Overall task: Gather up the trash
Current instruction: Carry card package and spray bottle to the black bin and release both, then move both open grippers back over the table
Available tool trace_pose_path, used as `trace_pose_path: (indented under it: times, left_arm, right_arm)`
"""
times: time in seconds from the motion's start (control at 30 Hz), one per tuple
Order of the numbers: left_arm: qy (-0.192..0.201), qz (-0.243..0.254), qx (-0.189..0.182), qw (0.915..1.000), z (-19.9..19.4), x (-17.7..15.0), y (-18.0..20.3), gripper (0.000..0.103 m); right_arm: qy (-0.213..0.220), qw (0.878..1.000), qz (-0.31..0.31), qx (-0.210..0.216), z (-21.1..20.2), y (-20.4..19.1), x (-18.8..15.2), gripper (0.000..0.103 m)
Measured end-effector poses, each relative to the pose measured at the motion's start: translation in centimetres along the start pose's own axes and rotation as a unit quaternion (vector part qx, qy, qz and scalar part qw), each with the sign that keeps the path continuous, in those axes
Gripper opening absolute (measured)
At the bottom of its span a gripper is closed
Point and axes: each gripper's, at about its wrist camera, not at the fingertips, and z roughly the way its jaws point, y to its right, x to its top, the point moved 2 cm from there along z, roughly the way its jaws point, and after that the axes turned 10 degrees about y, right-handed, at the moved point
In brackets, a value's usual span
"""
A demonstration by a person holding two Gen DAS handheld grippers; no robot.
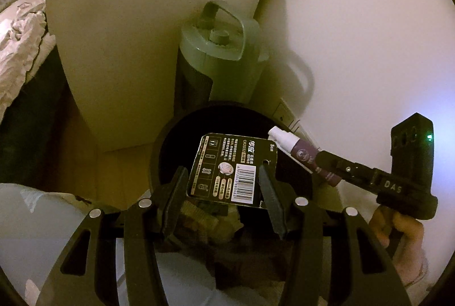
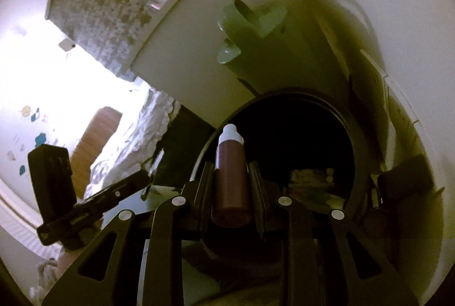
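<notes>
Flanking the bin [image 1: 159,144] — cabinet [image 1: 128,50], green heater [image 1: 216,56].

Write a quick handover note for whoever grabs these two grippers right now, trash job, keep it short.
Left gripper: shut on the black battery card, held over the black bin.
Right gripper: shut on the purple tube, white cap forward, at the bin's mouth.
Bin sits on the floor by the white cabinet and green fan heater; some trash already lies inside.
Done: both items picked up and brought to the bin.
Left: release both into the bin.
</notes>
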Motion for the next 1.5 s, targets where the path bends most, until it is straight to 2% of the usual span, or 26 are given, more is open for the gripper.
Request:
trace_pose_path:
  times: [0.27, 0.3, 0.43, 0.6, 0.8, 0.83, 0.9, 1.03, 1.13, 1.27, 1.4, 1.5]
  left_arm:
    - [-0.013, 0.003, 0.000, 0.9999, 1.5, 0.6, 0.5, 0.054]
    - [-0.014, 0.003, 0.000, 0.9999, 1.6, 0.7, 0.5, 0.054]
    - [-0.009, 0.008, 0.002, 0.9999, 1.1, 0.9, 0.8, 0.070]
    - [-0.003, 0.000, -0.001, 1.0000, -0.5, 0.8, 0.7, 0.070]
    - [0.023, -0.019, 0.000, 0.9996, -5.5, 0.1, -0.2, 0.070]
    - [0.028, -0.023, 0.003, 0.9993, -6.6, -0.2, -0.5, 0.070]
    - [0.041, -0.036, 0.013, 0.9984, -9.3, -1.1, -1.7, 0.070]
    - [0.061, -0.069, 0.051, 0.9945, -14.7, -3.9, -5.3, 0.070]
    - [0.064, -0.099, 0.099, 0.9881, -18.6, -6.7, -9.0, 0.070]
    - [0.049, -0.153, 0.149, 0.9756, -22.8, -11.5, -13.8, 0.070]
    - [0.036, -0.193, 0.169, 0.9660, -25.4, -15.1, -16.3, 0.070]
    - [0.032, -0.231, 0.162, 0.9589, -26.1, -16.9, -17.0, 0.070]
  right_arm:
    - [-0.018, 1.000, -0.011, -0.018, 1.8, 0.3, 0.3, 0.026]
    - [-0.020, 0.999, -0.017, -0.025, 2.0, 0.2, 0.4, 0.028]
    - [-0.012, 0.999, -0.026, -0.031, 1.7, -0.2, 0.5, 0.047]
    - [-0.010, 0.999, -0.024, -0.031, 0.9, -0.5, 0.1, 0.047]
    - [-0.024, 0.999, -0.036, -0.020, -0.2, -2.5, -1.4, 0.047]
    - [-0.027, 0.999, -0.038, -0.018, -0.3, -2.9, -1.7, 0.057]
    - [-0.030, 0.999, -0.044, -0.010, -0.7, -4.2, -2.6, 0.066]
    - [-0.056, 0.996, -0.073, 0.015, -0.9, -7.7, -4.8, 0.066]
    - [-0.083, 0.989, -0.112, 0.042, -0.8, -11.0, -6.8, 0.066]
    - [-0.128, 0.973, -0.175, 0.082, -0.1, -16.2, -9.9, 0.070]
    - [-0.167, 0.951, -0.237, 0.109, 1.2, -21.2, -13.1, 0.070]
    - [-0.196, 0.933, -0.276, 0.123, 2.3, -24.4, -15.5, 0.070]
